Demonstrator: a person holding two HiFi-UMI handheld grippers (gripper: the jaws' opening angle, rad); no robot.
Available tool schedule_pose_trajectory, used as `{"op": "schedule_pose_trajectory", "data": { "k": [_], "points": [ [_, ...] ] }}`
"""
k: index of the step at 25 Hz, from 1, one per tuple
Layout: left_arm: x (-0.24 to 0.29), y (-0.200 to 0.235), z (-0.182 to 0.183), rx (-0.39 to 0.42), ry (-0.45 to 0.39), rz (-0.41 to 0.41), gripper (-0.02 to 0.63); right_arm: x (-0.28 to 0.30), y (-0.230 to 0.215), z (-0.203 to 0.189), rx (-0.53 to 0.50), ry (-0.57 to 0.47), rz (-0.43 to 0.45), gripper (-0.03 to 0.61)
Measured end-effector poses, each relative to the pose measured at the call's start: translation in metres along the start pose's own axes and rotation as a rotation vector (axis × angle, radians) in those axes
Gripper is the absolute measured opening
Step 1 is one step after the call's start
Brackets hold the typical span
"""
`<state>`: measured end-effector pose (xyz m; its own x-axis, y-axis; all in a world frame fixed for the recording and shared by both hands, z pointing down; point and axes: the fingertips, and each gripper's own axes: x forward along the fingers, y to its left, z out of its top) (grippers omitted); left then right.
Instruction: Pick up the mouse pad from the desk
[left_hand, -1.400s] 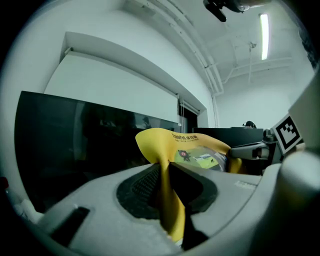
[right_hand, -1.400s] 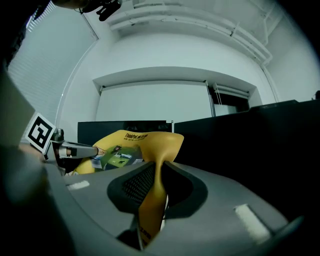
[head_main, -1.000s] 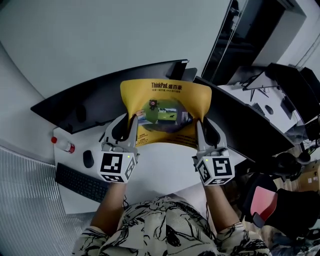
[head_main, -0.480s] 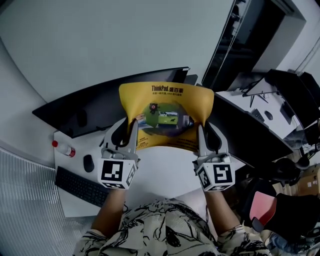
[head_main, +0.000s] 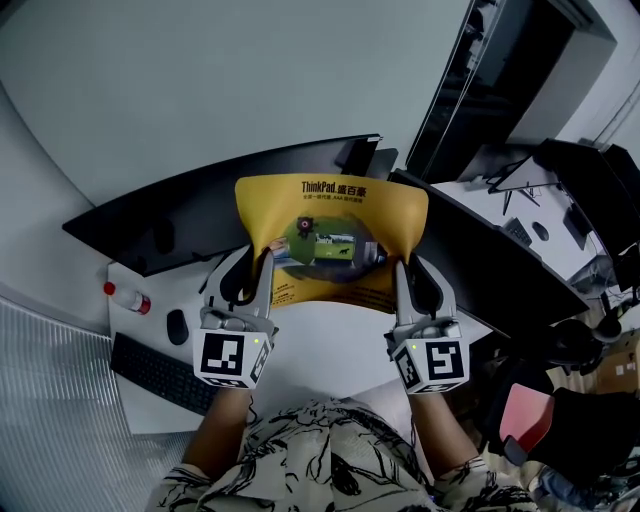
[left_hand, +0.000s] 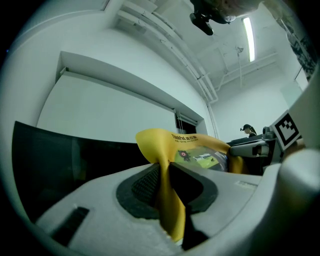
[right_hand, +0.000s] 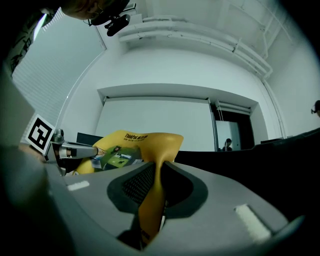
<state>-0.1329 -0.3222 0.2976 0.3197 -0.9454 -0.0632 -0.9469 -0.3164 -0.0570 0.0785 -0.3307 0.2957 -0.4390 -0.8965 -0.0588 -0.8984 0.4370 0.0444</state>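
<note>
Head view: mouse pad (head_main: 330, 215) is up off the desk (head_main: 320, 335), stretched between both grippers. Left gripper (head_main: 264, 258) is clamped on its left edge, right gripper (head_main: 401, 268) on its right edge. Pickup looks basically done; next I'd hold level with an even grip. Can't judge bite depth, and the pad hides the desk behind it.

Your left gripper (head_main: 258, 262) has come up a little. In the head view both it and the right gripper (head_main: 405, 266) now sit slightly lower in the picture, closer to your body, than a second ago. The mouse pad (head_main: 335, 215) has travelled with them: it looks a shade wider, and its top corners are spread further across the dark monitor (head_main: 180, 215) behind it.
</note>
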Motion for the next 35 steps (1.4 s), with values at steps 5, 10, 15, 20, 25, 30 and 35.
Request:
{"op": "schedule_pose_trajectory", "data": {
  "k": [5, 10, 15, 20, 25, 30, 35],
  "points": [
    [0.001, 0.000, -0.002, 0.001, 0.008, 0.006, 0.075, 0.002, -0.002, -0.002, 0.007, 0.003, -0.001, 0.075],
    [0.001, 0.000, -0.004, 0.001, 0.017, 0.018, 0.077, 0.002, -0.002, -0.001, 0.008, 0.004, 0.003, 0.075],
    [0.001, 0.000, -0.007, -0.010, 0.019, 0.022, 0.077, 0.003, -0.003, -0.001, 0.007, 0.006, 0.002, 0.074],
    [0.002, 0.000, -0.008, -0.008, 0.025, 0.026, 0.077, 0.004, -0.003, -0.003, -0.003, 0.012, 0.001, 0.074],
    [0.003, 0.001, -0.011, -0.013, 0.038, 0.033, 0.075, 0.005, -0.003, -0.003, -0.010, 0.018, -0.008, 0.074],
    [0.004, 0.001, -0.013, -0.017, 0.045, 0.031, 0.075, 0.005, -0.004, -0.006, -0.011, 0.030, -0.008, 0.072],
    [0.004, -0.001, -0.012, -0.011, 0.051, 0.033, 0.075, 0.004, -0.005, -0.008, -0.013, 0.035, -0.008, 0.072]
  ]
}}
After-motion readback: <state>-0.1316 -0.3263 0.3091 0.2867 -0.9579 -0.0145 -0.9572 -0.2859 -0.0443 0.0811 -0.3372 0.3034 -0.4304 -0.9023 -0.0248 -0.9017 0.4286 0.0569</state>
